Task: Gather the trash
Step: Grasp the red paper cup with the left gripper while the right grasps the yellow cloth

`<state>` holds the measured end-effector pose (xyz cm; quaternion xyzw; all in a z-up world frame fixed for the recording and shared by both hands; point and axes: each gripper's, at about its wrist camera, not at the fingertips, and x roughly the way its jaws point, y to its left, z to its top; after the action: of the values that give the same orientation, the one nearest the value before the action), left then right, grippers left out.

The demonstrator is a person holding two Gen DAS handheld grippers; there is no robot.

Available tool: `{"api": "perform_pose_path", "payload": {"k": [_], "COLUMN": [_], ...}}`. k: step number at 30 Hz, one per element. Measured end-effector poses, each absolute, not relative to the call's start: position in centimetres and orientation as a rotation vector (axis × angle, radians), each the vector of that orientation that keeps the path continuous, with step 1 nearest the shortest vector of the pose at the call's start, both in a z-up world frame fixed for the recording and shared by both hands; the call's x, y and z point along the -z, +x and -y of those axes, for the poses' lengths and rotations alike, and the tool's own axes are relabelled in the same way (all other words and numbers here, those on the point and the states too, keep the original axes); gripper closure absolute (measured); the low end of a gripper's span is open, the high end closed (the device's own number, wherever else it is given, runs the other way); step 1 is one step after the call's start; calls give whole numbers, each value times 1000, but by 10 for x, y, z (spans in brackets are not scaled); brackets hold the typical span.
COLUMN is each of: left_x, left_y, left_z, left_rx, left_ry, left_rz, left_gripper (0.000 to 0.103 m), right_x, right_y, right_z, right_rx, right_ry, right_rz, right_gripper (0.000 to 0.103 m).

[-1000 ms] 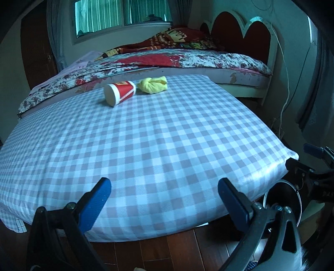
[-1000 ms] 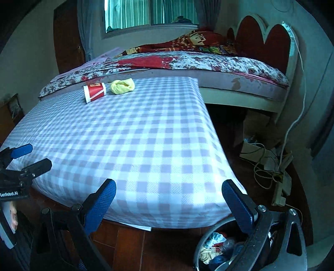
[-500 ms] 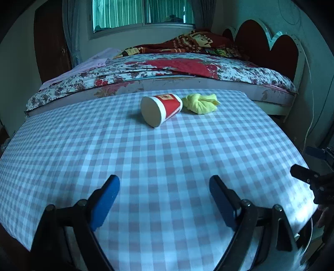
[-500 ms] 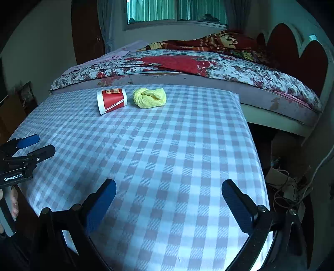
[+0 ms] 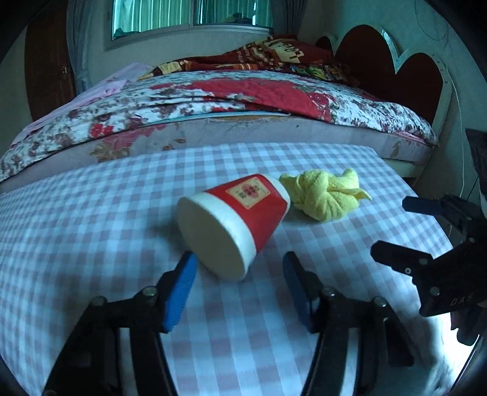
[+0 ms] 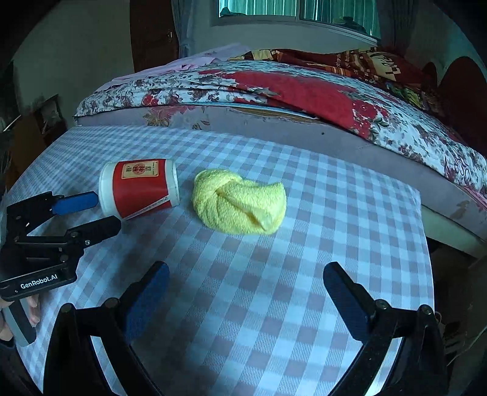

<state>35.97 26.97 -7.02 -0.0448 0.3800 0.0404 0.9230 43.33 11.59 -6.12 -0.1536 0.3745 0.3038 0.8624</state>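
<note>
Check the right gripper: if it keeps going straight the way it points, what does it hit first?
Most likely the yellow cloth, which lies bunched on the checked tablecloth nearly centred ahead of the open right gripper. The red paper cup lies off to its left. Depth is unclear; pointing downward, it might meet tablecloth first.

Dim room with a cool blue-green cast; daylight enters through the window (image 5: 191,15) at the rear, and the checked cloth (image 6: 274,274) is the brightest surface. Soft shadows lie under the cup (image 5: 234,219) and yellow rag (image 6: 240,207). Strong fisheye bending with black corners in both views; slight blur along the near cloth, and glare at the left view's lower right edge.
</note>
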Motion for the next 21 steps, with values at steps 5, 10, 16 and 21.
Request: {"api": "perform_pose_path", "payload": {"k": [5, 10, 16, 21], "left_x": [83, 79, 71, 60], "left_y": [378, 376, 360, 333], "left_z": [-276, -279, -278, -264], "left_rx": [-27, -36, -49, -65], "left_ry": [-145, -153, -105, -62], "left_rz": [-815, -793, -787, -758], "left_gripper": [71, 98, 99, 99], "right_x": [69, 75, 81, 67], "right_y": [459, 480, 479, 441], "right_z": [-138, -159, -167, -146], "right_rx": [-679, -686, -683, -666], "right_ry": [-350, -364, -334, -322], "right_rz": [-784, -793, -835, -788], "right_gripper": [6, 9, 57, 58]}}
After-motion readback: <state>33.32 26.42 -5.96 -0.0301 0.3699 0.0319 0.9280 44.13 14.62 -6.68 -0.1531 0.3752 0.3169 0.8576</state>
